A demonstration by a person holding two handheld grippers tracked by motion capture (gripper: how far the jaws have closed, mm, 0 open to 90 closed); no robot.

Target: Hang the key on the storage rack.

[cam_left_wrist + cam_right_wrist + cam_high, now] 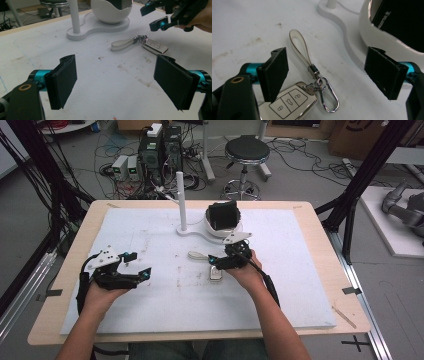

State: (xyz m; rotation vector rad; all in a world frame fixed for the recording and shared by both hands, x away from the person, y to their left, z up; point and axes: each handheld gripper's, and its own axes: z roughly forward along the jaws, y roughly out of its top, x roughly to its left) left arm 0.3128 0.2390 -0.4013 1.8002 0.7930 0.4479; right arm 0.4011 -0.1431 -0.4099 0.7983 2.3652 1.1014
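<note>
Though flat, key fob (287, 102) strap-end toward stand (342, 22).

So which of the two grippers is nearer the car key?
The right gripper, open just above the car key; the left gripper is well off to the side.

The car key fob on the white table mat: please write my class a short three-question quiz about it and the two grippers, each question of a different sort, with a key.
1. True or false: the right gripper is shut on the silver car key fob with three buttons.
2. Multiple choice: the pale leather strap loop joins the fob through
A) a blue cord
B) a silver metal clip and ring
C) nothing; it lies apart
3. Fill in: the white egg-shaped holder shares its flat white base with an upright white ____.

Key: 1 false, both it and the left gripper are open; 2 B; 3 post.
</note>
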